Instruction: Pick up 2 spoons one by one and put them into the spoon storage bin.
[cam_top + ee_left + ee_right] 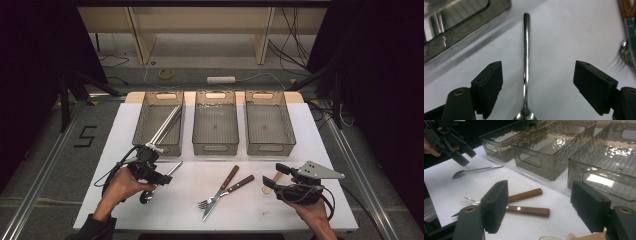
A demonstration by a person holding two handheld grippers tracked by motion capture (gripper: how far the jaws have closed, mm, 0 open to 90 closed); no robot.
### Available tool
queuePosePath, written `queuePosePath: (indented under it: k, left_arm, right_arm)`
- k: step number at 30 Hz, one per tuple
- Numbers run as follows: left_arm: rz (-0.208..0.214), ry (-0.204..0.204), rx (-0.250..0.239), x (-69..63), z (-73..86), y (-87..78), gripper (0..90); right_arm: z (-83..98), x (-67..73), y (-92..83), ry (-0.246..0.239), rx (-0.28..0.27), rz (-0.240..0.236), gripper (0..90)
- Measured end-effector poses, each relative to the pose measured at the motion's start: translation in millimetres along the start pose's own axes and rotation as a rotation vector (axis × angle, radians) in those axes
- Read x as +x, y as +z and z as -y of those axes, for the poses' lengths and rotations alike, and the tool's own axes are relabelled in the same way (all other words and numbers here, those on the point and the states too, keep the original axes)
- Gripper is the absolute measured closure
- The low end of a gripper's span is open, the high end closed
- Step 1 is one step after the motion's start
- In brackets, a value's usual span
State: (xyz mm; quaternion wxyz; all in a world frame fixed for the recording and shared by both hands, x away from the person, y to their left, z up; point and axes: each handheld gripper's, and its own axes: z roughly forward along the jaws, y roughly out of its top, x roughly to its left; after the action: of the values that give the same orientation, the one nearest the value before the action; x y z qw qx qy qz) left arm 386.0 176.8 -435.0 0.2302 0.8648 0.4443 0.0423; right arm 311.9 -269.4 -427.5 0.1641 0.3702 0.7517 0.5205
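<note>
The left hand-held gripper (161, 176) hangs low over the white desk (300, 135) with its black jaws spread wide, and a slim silver metal spoon (526, 62) lies on the desk in the gap between them, touching neither pad. In the left gripper view the spoon's handle runs straight away from the jaws, its bowl near the bottom edge. Just beyond the handle's tip stands the left clear ribbed plastic bin (159, 122), which holds long metal rods leaning on its front rim.

The right hand-held gripper (274, 176) sits near the desk's right front, its jaws also wide apart and holding nothing; a pale wooden utensil (269, 186) lies just beside it. Between the two grippers a wooden-handled knife (222, 190) and a wooden-handled fork (227, 192) lie crossed. Two more clear plastic bins, the middle one (215, 125) and the right one (269, 125), stand in a row behind them.
</note>
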Motion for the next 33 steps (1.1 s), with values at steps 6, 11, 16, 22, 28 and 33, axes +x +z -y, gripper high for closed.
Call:
queuePosePath:
  k: [6, 11, 16, 22, 28, 33]
  left_arm:
    - [-0.004, 0.007, 0.035, 0.6, 5.3, 5.6, 33.7]
    - [-0.011, 0.015, 0.065, -0.1, 7.7, 10.0, 40.3]
    - [-0.016, 0.025, 0.078, -0.7, 8.5, 11.8, 48.0]
    - [-0.012, 0.036, 0.092, -0.7, 9.6, 14.2, 56.3]
    - [-0.029, 0.039, 0.114, 2.2, 11.5, 18.1, 61.0]
    - [-0.033, 0.041, 0.136, 5.8, 14.3, 22.1, 67.4]
  right_arm:
    - [0.1, 1.2, -0.5, -0.002, -0.002, 0.003, 31.5]
    - [0.3, 1.9, -1.1, -0.004, -0.001, 0.007, 31.5]
    - [0.0, 3.8, -1.1, -0.015, 0.000, 0.009, 31.5]
    - [-0.3, 4.3, -1.3, -0.016, 0.000, 0.010, 31.5]
    - [-0.2, 4.6, -0.9, -0.018, 0.003, 0.010, 31.5]
    - [-0.2, 4.2, -1.0, -0.017, 0.001, 0.009, 31.5]
